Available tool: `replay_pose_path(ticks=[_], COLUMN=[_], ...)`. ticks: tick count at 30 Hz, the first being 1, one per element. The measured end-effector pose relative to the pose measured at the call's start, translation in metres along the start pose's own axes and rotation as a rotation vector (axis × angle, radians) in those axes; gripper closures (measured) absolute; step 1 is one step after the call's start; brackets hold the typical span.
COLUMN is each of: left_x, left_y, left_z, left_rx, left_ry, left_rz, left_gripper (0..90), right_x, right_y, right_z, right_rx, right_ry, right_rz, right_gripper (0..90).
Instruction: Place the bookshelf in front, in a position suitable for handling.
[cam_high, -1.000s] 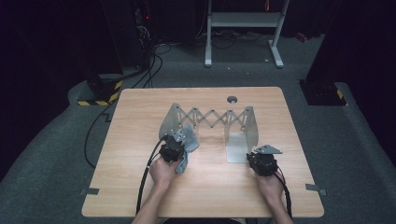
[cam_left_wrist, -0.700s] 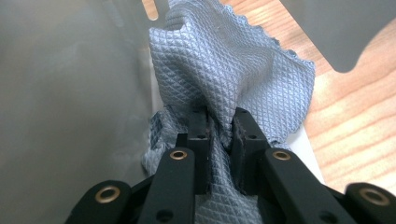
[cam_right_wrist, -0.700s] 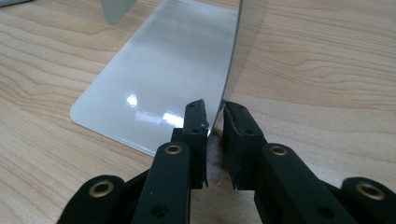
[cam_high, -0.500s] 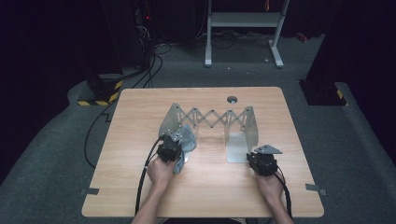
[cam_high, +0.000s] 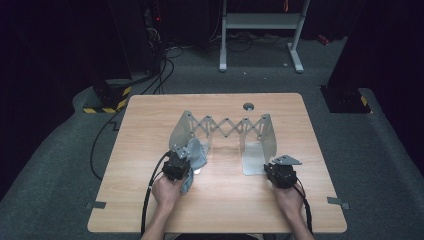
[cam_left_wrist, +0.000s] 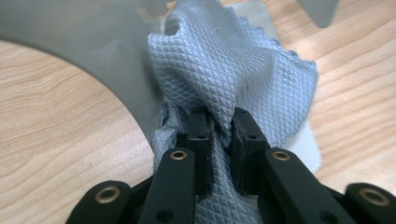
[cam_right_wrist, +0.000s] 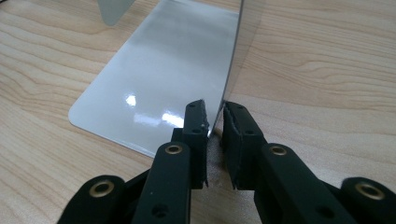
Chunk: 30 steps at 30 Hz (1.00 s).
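Left gripper (cam_left_wrist: 219, 123) pinches the quilted grey cloth (cam_left_wrist: 233, 65); right gripper (cam_right_wrist: 214, 119) clamps the bookend's upright plate (cam_right_wrist: 236, 51) edge-on, lost from above.

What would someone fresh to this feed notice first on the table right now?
Probably the metal expanding bookend rack standing mid-table, its scissor lattice stretched between two upright end plates. Next, the grey waffle-weave cloth bunched between the jaws of the left gripper, held against the rack's left end plate. On the other side, the right gripper is clamped on the thin edge of the right end plate, above its shiny base plate.
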<state>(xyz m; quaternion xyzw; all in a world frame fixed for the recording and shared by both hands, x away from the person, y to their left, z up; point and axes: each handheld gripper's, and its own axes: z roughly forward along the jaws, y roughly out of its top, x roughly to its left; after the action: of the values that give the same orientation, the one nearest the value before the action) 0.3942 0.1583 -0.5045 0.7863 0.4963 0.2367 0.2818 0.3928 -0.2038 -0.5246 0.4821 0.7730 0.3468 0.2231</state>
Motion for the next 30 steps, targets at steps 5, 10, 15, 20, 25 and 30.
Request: replay_pose_path(ticks=[5,10,15,20,25,30], left_x=[-0.005,-0.012,-0.026,-0.033,-0.036,-0.036], left_y=[0.005,0.020,0.031,0.045,0.061,0.080], left_z=[-0.015,-0.030,-0.039,-0.048,-0.064,-0.077], left_rx=[-0.045,-0.101,-0.135,-0.176,-0.242,-0.300], left_ry=[-0.030,-0.076,-0.127,-0.176,-0.205,-0.224], left_rz=[0.008,0.015,0.049,0.058,0.064,0.055], left_gripper=[79.7,79.7,79.7,79.7,79.6,79.4], right_x=[0.000,0.000,0.000,0.000,0.000,0.000], right_y=[0.000,0.000,0.000,0.000,0.000,0.000], right_z=[0.000,0.000,0.000,0.000,0.000,0.000], right_rx=[0.000,0.001,0.000,0.000,0.000,-0.001], right_ry=[-0.002,-0.003,-0.001,0.002,0.001,0.003], right_rz=[-0.002,0.004,0.005,0.006,0.007,0.003], right_gripper=[79.9,79.9,79.9,80.0,79.9,79.9])
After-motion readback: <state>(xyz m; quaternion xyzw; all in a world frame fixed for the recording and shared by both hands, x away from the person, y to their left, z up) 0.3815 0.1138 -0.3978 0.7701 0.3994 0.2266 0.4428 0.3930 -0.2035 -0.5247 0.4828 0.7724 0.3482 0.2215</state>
